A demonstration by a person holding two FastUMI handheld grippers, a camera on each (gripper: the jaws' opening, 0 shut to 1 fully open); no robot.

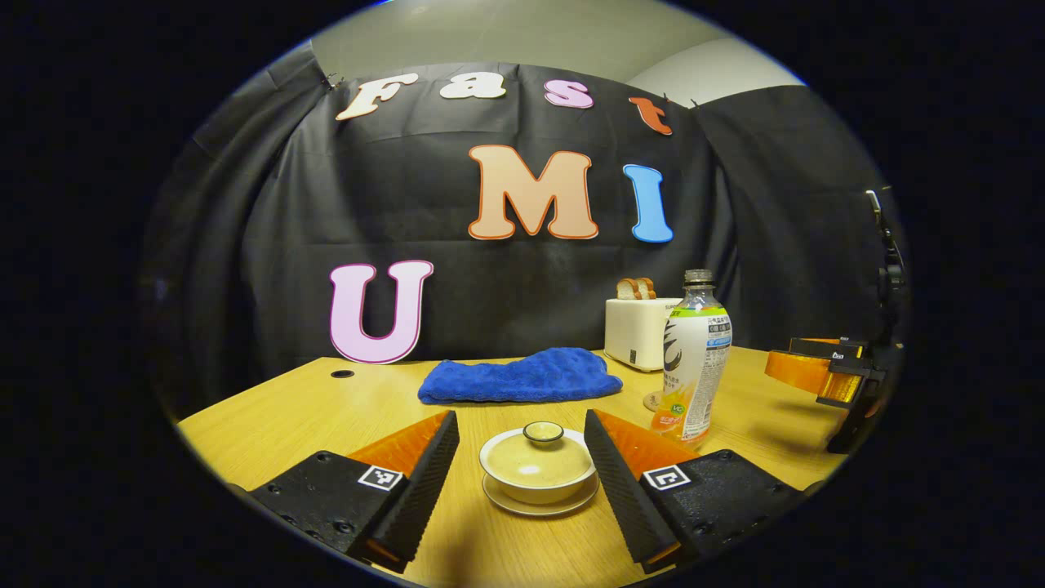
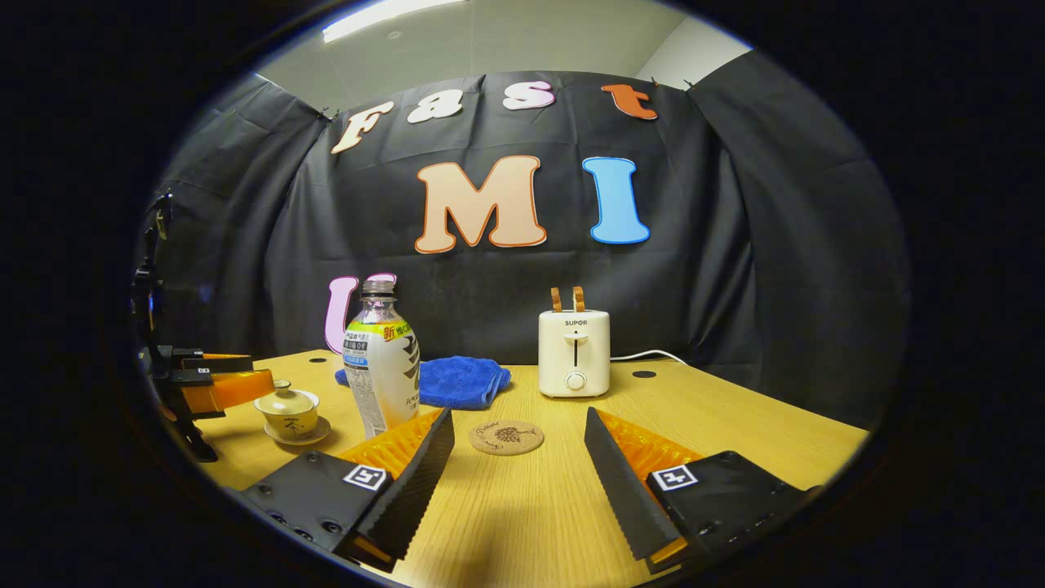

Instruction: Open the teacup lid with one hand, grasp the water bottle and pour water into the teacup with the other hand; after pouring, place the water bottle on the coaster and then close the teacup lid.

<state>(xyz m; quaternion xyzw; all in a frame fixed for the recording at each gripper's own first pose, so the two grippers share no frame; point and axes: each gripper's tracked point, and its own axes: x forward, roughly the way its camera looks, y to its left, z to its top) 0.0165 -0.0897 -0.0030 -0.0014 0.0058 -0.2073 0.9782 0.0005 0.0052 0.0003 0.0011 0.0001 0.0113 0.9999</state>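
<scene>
A cream teacup (image 1: 537, 474) with its lid on stands on a saucer, centred just ahead of my open left gripper (image 1: 521, 429); nothing sits between the fingers. The water bottle (image 1: 695, 359), uncapped and with a printed label, stands upright to the cup's right. In the right gripper view the bottle (image 2: 381, 367) is at front left, just beyond the left finger (image 2: 408, 465) of my open right gripper (image 2: 519, 429). A round cork coaster (image 2: 506, 437) lies on the table straight ahead of that gripper. The teacup (image 2: 287, 412) is at far left, beside the other gripper (image 2: 208, 384).
A blue cloth (image 1: 522, 376) lies folded behind the cup. A white toaster (image 2: 574, 353) with two bread slices stands at the back of the wooden table (image 2: 735, 425), its cord trailing right. The other gripper (image 1: 824, 371) hovers at the right edge in the left gripper view.
</scene>
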